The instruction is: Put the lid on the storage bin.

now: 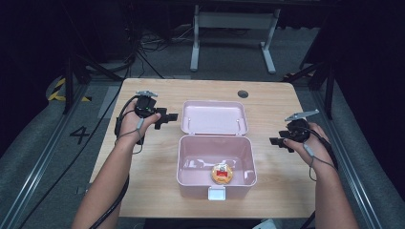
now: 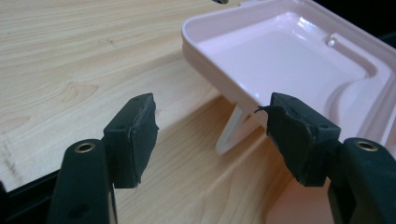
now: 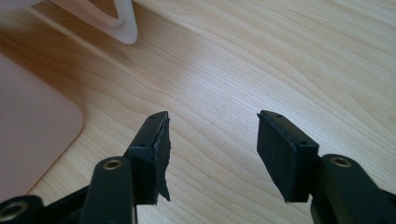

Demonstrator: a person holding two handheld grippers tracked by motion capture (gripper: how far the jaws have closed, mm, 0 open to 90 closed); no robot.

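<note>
A lab or recording studio is showing here, dim and curtained in black. A pale wooden surface (image 1: 143,157) is standing alone under bright light on grey carpet. Black cables (image 1: 143,47) are snaking across the floor behind it, beside the white metal legs of another desk (image 1: 234,33). Yellow-and-black hazard tape (image 1: 59,90) and a painted number 4 (image 1: 79,134) are marking the floor at left
</note>
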